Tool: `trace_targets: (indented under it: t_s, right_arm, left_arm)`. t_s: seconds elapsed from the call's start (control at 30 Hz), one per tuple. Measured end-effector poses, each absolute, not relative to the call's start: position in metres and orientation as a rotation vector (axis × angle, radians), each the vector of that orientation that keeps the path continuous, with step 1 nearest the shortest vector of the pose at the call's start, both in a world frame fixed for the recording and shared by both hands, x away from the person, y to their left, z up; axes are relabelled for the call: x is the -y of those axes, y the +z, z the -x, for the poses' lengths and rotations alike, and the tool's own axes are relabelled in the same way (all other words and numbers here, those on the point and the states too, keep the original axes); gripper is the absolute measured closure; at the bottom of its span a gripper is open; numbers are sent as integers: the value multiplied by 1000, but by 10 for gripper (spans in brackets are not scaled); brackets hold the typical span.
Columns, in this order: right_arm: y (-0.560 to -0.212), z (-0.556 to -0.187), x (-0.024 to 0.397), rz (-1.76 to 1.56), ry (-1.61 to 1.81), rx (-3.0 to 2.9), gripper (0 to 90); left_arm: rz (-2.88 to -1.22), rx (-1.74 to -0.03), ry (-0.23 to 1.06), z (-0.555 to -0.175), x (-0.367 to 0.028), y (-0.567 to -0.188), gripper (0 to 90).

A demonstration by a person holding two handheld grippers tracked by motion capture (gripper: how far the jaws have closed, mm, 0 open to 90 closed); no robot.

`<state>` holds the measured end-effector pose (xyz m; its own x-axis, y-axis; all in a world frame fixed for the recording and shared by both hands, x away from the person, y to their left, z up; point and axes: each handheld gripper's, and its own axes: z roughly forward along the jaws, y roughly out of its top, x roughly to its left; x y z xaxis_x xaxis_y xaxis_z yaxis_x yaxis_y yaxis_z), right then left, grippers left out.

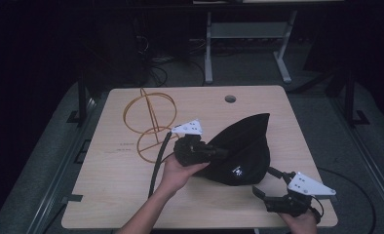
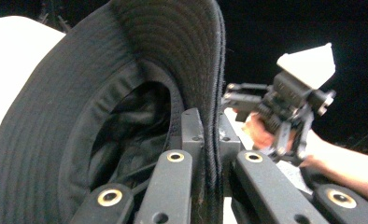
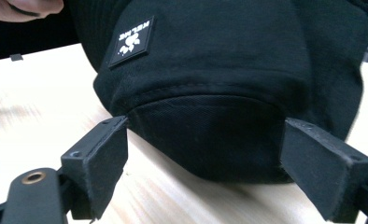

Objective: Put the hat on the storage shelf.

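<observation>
A black hat (image 1: 243,148) sits mid-desk (image 1: 122,195), its brim clamped in the left gripper's (image 1: 214,152) fingers; the right gripper (image 1: 268,183), at five o'clock of it, has fingers apart beside the crown; a gold wire stand (image 1: 151,122) at ten o'clock; the hat's inside is dark.

We cannot read the small white logo patch (image 1: 237,171) on the black hat (image 1: 246,146). The hat's brim (image 2: 42,140) runs off the frame below, hiding the table behind it.
</observation>
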<state>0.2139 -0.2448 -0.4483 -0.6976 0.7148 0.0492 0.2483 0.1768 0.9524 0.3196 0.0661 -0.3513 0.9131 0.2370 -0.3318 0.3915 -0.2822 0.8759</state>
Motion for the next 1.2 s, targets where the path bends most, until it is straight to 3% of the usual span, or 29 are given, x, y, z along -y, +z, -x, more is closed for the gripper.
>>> trace_targets:
  t_s: [0.27, 0.4, 0.53, 0.6, 0.77, 0.93, 1.2]
  right_arm:
    - [-454, -223, 240, -909, 1516, -2034, 166]
    - [-453, -226, 242, -890, 1531, -2012, 424]
    - [-453, -232, 237, -851, 1517, -2006, 756]
    - [-451, -235, 235, -841, 1512, -2003, 833]
    - [-444, -233, 237, -822, 1506, -2007, 879]
    - [-441, -231, 239, -822, 1504, -2016, 881]
    - [-434, -232, 247, -887, 1525, -2034, 881]
  left_arm:
    - [-1894, -407, -173, -318, -48, -341, 871]
    - [-1897, -386, -181, -316, -44, -338, 873]
    - [-1894, -376, -171, -315, -44, -333, 873]
    - [-1898, -375, -152, -314, -49, -332, 872]
    - [-1954, -376, -81, -312, -57, -330, 855]
    - [-2001, -366, 42, -301, -59, -325, 751]
    - [-2027, -379, 93, -297, -68, -320, 642]
